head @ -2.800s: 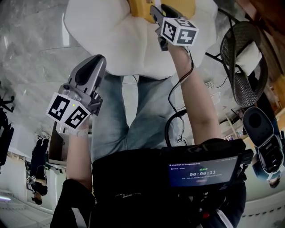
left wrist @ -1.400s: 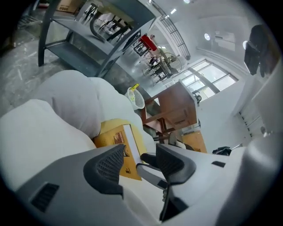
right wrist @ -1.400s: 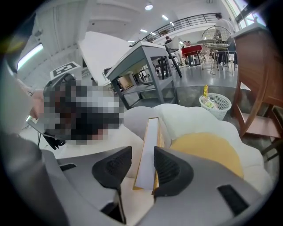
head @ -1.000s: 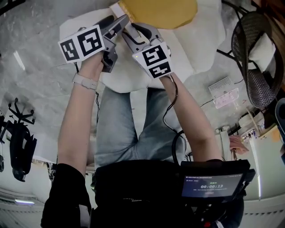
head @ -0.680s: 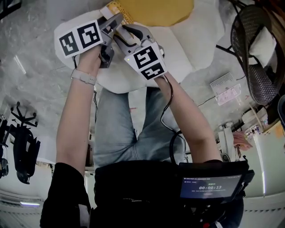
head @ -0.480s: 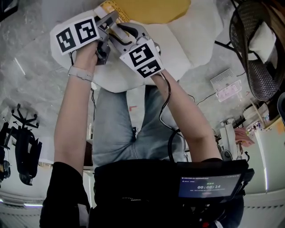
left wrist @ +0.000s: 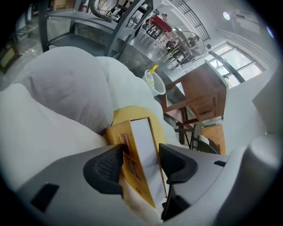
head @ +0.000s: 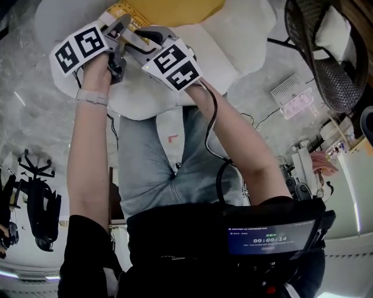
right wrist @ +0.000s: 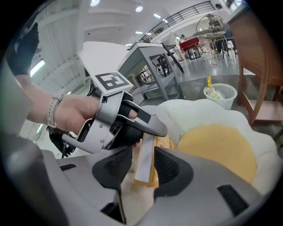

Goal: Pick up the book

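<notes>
The book point(left wrist: 140, 152) has yellow covers and a white page edge. It stands on edge on a white egg-shaped cushion point(left wrist: 57, 88) next to the cushion's yellow middle point(right wrist: 216, 150). My right gripper point(right wrist: 142, 170) straddles the book point(right wrist: 143, 161) with both pads against its covers. My left gripper point(left wrist: 141, 164) straddles it from the opposite side. Its pads lie close along both covers, and I cannot make out whether they press. In the head view both grippers meet at the book point(head: 124, 10), left point(head: 123, 23) and right point(head: 134, 36).
A black mesh chair point(head: 323, 58) and a white power strip point(head: 297, 102) are on the floor to the right. A white basket point(right wrist: 220, 95), a metal table frame point(right wrist: 150, 57) and a wooden table point(left wrist: 199, 92) stand behind the cushion. My knees point(head: 151, 151) touch the cushion's near edge.
The left gripper has come up from beside the lap to the book and settled lower onto it. The right gripper has stayed at the book.
</notes>
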Demonstrator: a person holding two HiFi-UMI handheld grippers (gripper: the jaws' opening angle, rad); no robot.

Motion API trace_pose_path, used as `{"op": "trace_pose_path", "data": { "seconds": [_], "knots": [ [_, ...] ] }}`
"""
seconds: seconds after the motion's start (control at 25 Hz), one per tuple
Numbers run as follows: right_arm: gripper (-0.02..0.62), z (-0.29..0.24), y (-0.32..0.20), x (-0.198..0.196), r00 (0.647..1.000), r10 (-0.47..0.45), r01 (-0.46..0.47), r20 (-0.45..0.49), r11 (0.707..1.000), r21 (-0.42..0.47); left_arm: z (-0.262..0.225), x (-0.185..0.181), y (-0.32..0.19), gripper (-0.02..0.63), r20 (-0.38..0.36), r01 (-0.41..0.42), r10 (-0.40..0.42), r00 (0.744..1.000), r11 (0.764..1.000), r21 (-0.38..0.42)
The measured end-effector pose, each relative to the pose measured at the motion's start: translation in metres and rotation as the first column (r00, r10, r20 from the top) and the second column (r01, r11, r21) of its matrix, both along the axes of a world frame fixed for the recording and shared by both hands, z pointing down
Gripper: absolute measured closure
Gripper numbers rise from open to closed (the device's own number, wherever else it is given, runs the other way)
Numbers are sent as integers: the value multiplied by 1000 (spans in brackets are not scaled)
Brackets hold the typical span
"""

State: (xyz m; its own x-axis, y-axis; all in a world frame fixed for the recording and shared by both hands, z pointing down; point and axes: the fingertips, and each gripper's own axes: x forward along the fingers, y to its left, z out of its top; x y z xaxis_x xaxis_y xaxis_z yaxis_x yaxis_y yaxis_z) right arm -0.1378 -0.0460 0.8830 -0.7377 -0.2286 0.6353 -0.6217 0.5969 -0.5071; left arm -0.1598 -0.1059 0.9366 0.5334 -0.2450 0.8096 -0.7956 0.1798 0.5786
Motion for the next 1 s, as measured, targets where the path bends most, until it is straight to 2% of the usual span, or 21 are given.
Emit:
{"op": "trace_pose_path", "data": {
  "seconds": [0.24,0.44,0.68,1.0],
  "knots": [
    [423,3,4,36,997,79,-79,-9,996,-35,-5,-3,13,378,39,16,-16,999,1000,-15],
    [423,-3,-4,78,993,121,-121,-8,991,-52,-30,15,7,422,115,-22,16,993,999,50],
    [423,-22,-21,111,986,164,-165,-17,986,-37,-71,27,-1,430,100,-16,6,995,995,101],
    [430,-87,-44,155,969,246,-246,-5,969,-7,-144,42,1,430,75,-29,16,997,983,181]
  ]
}}
